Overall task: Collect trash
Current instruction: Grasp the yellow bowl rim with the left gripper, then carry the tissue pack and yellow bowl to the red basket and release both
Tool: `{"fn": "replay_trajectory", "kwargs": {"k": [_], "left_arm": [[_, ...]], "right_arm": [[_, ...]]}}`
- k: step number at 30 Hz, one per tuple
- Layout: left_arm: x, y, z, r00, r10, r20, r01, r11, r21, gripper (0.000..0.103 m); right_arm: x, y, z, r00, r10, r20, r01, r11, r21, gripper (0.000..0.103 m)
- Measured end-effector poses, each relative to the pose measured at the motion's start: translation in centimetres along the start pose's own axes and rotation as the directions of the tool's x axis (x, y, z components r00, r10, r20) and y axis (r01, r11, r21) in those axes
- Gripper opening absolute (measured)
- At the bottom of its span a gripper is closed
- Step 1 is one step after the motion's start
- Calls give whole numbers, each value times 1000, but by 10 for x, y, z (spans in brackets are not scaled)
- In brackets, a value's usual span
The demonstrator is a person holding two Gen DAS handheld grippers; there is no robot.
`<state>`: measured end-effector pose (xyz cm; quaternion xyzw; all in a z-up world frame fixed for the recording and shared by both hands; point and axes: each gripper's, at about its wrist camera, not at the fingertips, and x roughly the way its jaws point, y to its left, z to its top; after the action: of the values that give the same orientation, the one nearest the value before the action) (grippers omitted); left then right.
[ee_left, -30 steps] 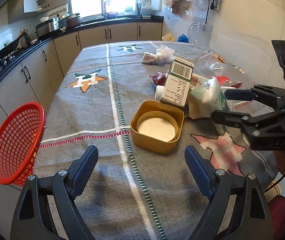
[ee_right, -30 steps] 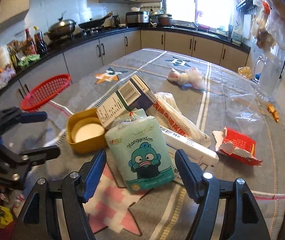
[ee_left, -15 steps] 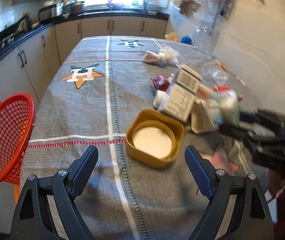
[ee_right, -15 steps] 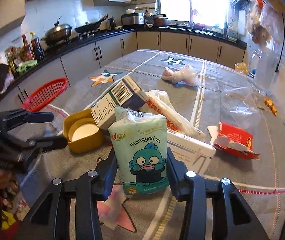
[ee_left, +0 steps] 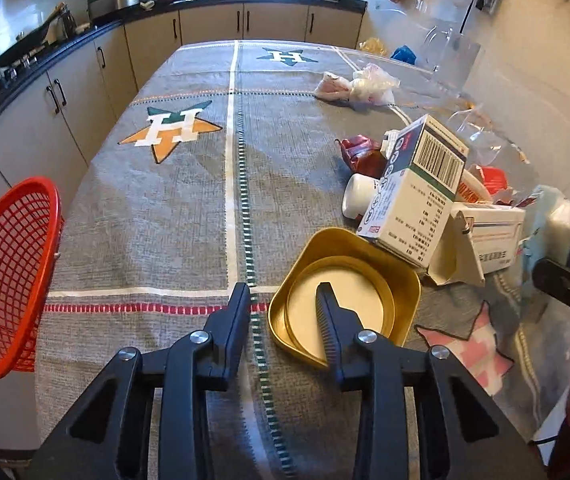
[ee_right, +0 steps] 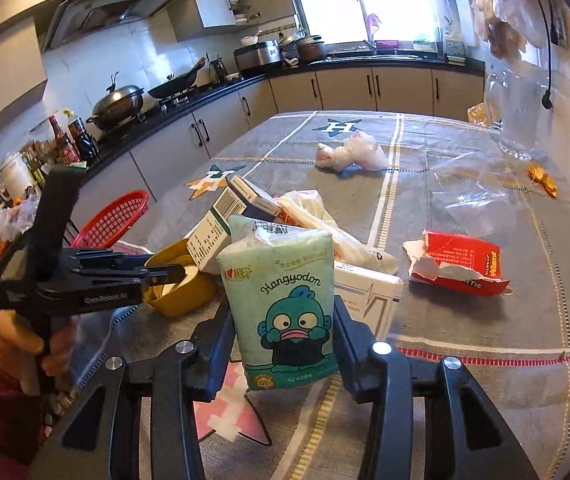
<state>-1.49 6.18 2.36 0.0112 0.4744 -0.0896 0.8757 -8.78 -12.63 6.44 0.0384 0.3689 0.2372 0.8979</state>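
The left gripper (ee_left: 283, 298) has just closed its jaws over the near rim of the yellow tub (ee_left: 345, 300), lower centre on the worktop (ee_left: 157, 216). The right gripper (ee_right: 281, 332) grips the tissue pack (ee_right: 281, 300), now lifted. Both look ready for the red basket (ee_left: 9, 276) at left.
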Motion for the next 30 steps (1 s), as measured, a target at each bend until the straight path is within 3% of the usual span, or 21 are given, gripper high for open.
{"fn": "replay_trajectory", "kwargs": {"k": [3, 16, 30], "left_arm": [[-1, -5, 0, 1000, 19, 8, -19, 1000, 10, 16], [-46, 7, -16, 992, 52, 115, -50, 998, -25, 10], [-64, 8, -18, 986, 34, 161, -29, 999, -33, 10]], "right_arm": [[-2, -2, -1, 1000, 12, 6, -12, 1000, 11, 49], [-8, 7, 1, 999, 31, 33, -32, 999, 10, 49], [-4, 18, 2, 999, 34, 18, -34, 999, -5, 49]]}}
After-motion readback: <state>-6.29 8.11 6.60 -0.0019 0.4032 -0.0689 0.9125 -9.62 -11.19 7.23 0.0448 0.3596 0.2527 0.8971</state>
